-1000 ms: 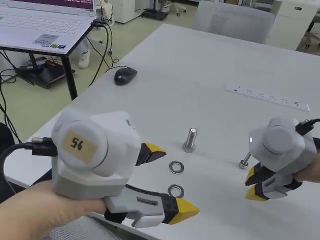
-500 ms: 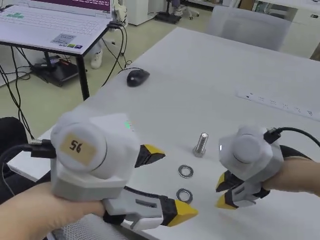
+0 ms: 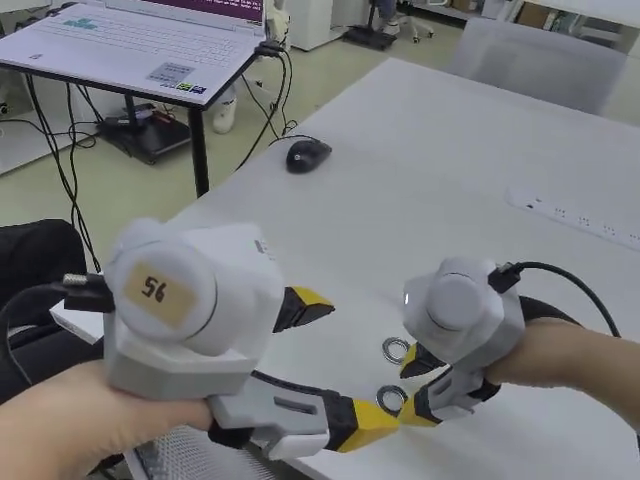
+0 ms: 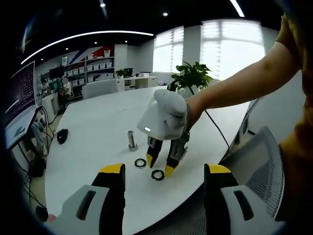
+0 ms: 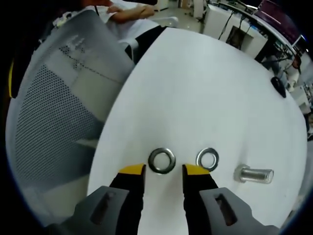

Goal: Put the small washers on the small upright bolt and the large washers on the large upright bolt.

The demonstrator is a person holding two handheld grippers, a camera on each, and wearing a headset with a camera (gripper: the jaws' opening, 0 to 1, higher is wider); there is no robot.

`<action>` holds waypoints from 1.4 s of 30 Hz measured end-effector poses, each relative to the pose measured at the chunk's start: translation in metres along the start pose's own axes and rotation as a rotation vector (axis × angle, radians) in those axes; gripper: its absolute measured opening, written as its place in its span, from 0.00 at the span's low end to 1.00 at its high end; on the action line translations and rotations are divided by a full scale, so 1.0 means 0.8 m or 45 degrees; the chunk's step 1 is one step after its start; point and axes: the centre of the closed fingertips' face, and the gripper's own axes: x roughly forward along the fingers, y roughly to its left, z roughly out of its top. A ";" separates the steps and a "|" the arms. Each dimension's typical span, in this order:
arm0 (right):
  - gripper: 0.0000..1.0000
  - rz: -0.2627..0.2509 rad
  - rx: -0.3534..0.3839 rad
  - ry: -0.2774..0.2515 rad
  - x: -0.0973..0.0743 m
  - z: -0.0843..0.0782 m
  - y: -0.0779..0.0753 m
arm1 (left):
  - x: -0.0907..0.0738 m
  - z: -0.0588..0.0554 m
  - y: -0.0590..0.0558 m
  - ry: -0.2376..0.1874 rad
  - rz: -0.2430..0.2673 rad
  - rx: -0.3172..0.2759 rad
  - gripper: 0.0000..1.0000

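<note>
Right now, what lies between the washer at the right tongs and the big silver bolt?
The other flat silver washer, on the white table between the nearer silver washer and the upright silver bolt, in the right gripper view.

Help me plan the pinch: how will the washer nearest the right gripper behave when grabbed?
The washer looks like a thin, rigid metal ring, so it probably won't bend. Lying flat on the smooth table, it may skid rather than lift. The open right gripper has little edge to catch; tipped on edge, it could roll.
</note>
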 end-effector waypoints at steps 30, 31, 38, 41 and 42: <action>0.24 0.026 -0.083 0.081 0.006 0.005 0.008 | -0.008 -0.003 0.003 -0.031 0.032 -0.034 0.64; 0.24 0.025 -0.090 0.082 0.006 0.004 0.008 | -0.008 -0.003 0.004 -0.028 0.034 -0.035 0.64; 0.22 0.030 -0.076 0.083 0.005 0.004 0.007 | -0.007 -0.003 0.001 -0.028 0.029 -0.030 0.64; 0.22 0.038 -0.068 0.086 0.004 0.004 0.008 | -0.006 -0.003 0.000 -0.026 0.025 -0.028 0.64; 0.22 0.040 -0.069 0.094 0.004 0.002 0.008 | -0.006 -0.003 0.000 -0.025 0.025 -0.029 0.64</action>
